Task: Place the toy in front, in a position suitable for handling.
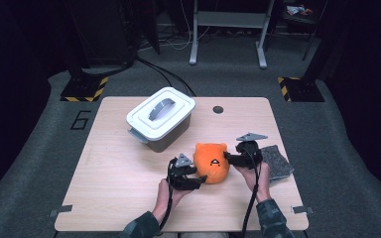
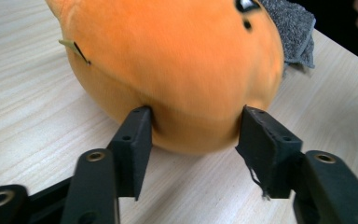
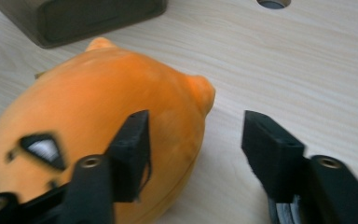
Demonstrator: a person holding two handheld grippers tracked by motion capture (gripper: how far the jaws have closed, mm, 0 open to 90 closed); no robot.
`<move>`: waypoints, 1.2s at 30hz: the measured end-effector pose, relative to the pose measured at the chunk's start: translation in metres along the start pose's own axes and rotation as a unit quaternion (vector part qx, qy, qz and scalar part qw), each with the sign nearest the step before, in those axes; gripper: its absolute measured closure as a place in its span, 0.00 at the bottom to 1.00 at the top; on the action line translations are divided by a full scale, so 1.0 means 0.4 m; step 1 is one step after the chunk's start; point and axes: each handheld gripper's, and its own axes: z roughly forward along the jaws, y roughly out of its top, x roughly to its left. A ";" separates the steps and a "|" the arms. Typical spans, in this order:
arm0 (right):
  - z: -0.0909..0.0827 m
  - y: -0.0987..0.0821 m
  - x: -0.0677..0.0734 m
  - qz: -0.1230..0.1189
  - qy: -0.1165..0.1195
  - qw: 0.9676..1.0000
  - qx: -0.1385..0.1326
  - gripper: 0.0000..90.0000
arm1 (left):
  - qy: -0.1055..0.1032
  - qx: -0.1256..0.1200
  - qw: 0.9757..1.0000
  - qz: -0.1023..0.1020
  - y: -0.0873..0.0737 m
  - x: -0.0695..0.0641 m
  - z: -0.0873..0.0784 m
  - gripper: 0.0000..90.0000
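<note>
Forearms in dark sleeves come in from the bottom edge of the high view, each hand carrying a pair of tongs, and between them sits the orange plush toy (image 1: 211,162) on the pale wooden surface (image 1: 114,173), near the front and a little right of centre.

Over on the left, the left tongs (image 1: 194,179) are tucked against the toy's lower left side. In the left gripper view the two black jaws bracket the plush's rounded end: the left jaw's tip sits right at the fabric, the right jaw's tip just at its edge, and whether either one actually presses in cannot be told. So they are spread partway, with the toy between them.

Moving to the middle, the plush lies with its small ears pointing away from the person and a dark triangular mark showing on its upper face.

On the right, the right tongs (image 1: 229,159) come at the toy from its right side. The right gripper view has them spread: one jaw lies over the orange fabric, the other stands clear above bare wood, well off the toy. Nothing is pinched there.

Further right, a grey cloth (image 1: 277,162) lies flat just beside the right hand. Up at the back left stands a grey bin with a white lid (image 1: 161,118), lid on, apart from the toy.
</note>
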 end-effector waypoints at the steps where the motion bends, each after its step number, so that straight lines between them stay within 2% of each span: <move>1: -0.010 -0.003 0.004 0.008 0.002 1.000 -0.002 0.41 | 0.002 0.001 1.000 0.001 0.000 0.000 -0.003 0.45; 2: -0.016 -0.006 0.005 0.009 -0.001 1.000 -0.005 0.39 | 0.004 0.000 1.000 0.003 0.001 -0.001 -0.008 0.42; 3: -0.026 -0.009 0.010 0.018 -0.001 1.000 -0.005 0.33 | 0.007 -0.002 1.000 0.003 0.000 -0.002 -0.012 0.39; 4: -0.032 -0.012 0.014 0.023 0.003 1.000 -0.003 0.30 | 0.012 0.000 1.000 0.009 0.000 -0.002 -0.018 0.37; 5: -0.039 -0.015 0.021 0.035 0.000 0.999 -0.002 0.28 | 0.012 -0.002 1.000 0.007 -0.002 -0.003 -0.021 0.35; 7: -0.049 -0.020 0.030 0.048 0.008 0.999 -0.005 0.24 | 0.021 0.003 1.000 0.016 -0.006 0.001 -0.032 0.33; 9: -0.057 -0.024 0.046 0.048 0.008 0.999 -0.005 0.20 | 0.031 0.007 0.999 0.018 -0.014 0.009 -0.043 0.30; 11: -0.061 -0.028 0.064 0.059 0.021 0.998 -0.006 0.18 | 0.038 0.007 0.999 0.013 -0.026 0.025 -0.056 0.28; 12: -0.059 -0.030 0.071 0.057 0.024 0.998 -0.006 0.17 | 0.049 0.009 0.999 0.017 -0.033 0.034 -0.063 0.26; 14: -0.056 -0.032 0.088 0.056 0.026 0.998 0.001 0.16 | 0.062 0.010 0.998 0.008 -0.050 0.052 -0.078 0.25; 16: -0.047 -0.031 0.099 0.057 0.030 0.998 0.000 0.15 | 0.086 0.021 0.996 0.014 -0.069 0.074 -0.093 0.22; 18: -0.038 -0.028 0.112 0.057 0.031 0.998 0.002 0.13 | 0.103 0.030 0.994 0.009 -0.089 0.096 -0.107 0.21; 19: -0.033 -0.026 0.117 0.048 0.022 0.999 0.005 0.12 | 0.108 0.034 0.994 0.008 -0.097 0.104 -0.113 0.19; 20: -0.030 -0.024 0.123 0.049 0.019 0.999 0.008 0.11 | 0.114 0.038 0.993 0.003 -0.109 0.119 -0.121 0.19; 22: -0.021 -0.017 0.131 0.051 0.020 0.998 0.007 0.10 | 0.128 0.052 0.990 0.004 -0.124 0.142 -0.139 0.17; 25: -0.007 -0.007 0.141 0.054 0.018 0.998 0.013 0.10 | 0.153 0.059 0.986 0.002 -0.145 0.170 -0.161 0.16; 26: -0.003 -0.006 0.144 0.048 0.011 0.999 0.016 0.10 | 0.161 0.061 0.985 0.003 -0.153 0.186 -0.173 0.16; 27: 0.005 -0.004 0.147 0.040 0.008 0.999 0.022 0.11 | 0.167 0.061 0.984 -0.008 -0.160 0.197 -0.181 0.16; 28: 0.016 -0.004 0.153 0.047 0.006 0.998 0.030 0.16 | 0.174 0.062 0.983 -0.011 -0.166 0.208 -0.190 0.16; 30: 0.021 -0.005 0.151 0.046 0.006 0.998 0.032 0.16 | 0.182 0.065 0.981 -0.018 -0.177 0.228 -0.205 0.16; 35: 0.038 -0.020 0.138 0.050 0.009 0.998 0.045 0.31 | 0.201 0.066 0.977 -0.034 -0.194 0.267 -0.228 0.15; 36: 0.039 -0.022 0.137 0.053 0.009 0.998 0.045 0.33 | 0.200 0.068 0.977 -0.035 -0.198 0.272 -0.230 0.14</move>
